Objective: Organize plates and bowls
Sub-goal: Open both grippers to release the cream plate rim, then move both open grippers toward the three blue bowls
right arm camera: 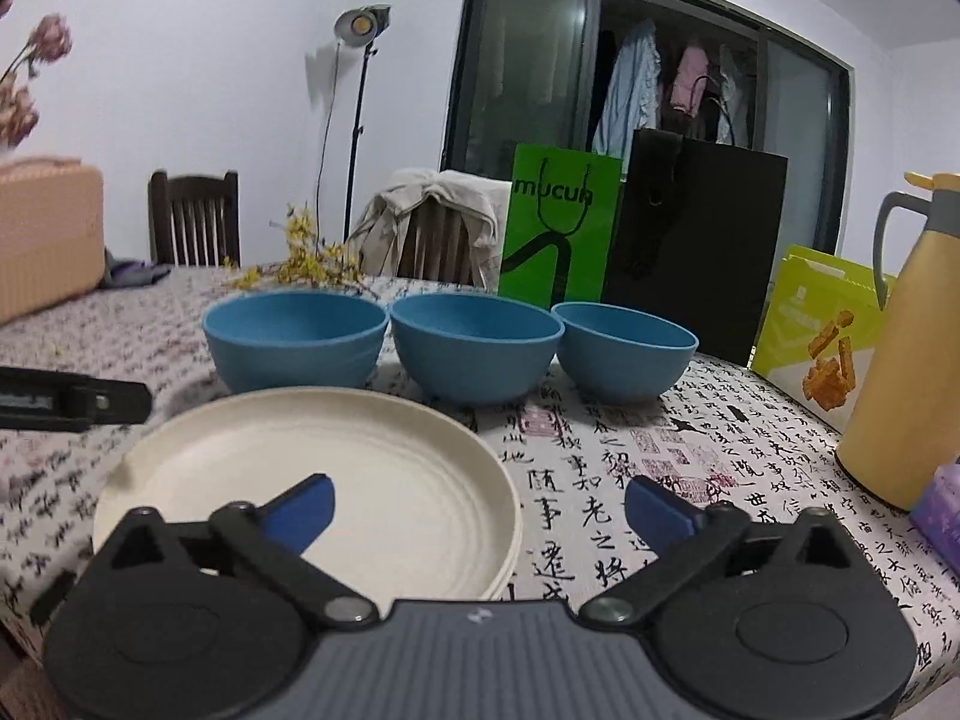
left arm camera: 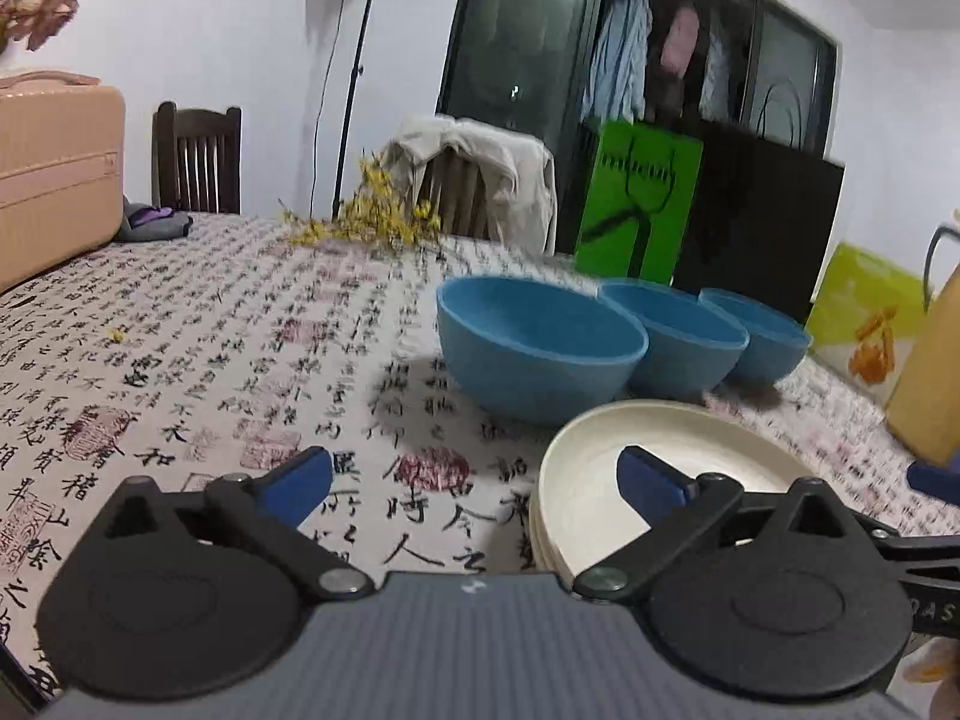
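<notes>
Three blue bowls stand in a row on the table: left bowl, middle bowl, right bowl. In the left wrist view the same row shows as the nearest bowl and two behind it. A stack of cream plates lies in front of the bowls, also seen as the cream plates. My right gripper is open, its left finger over the plates' near edge and nothing between the jaws. My left gripper is open too, its right finger over the plates' left edge, gripping nothing.
A gold thermos jug stands at the right, a purple item near it. A green bag, black bag and snack box line the back. A pink case and yellow flowers sit far left.
</notes>
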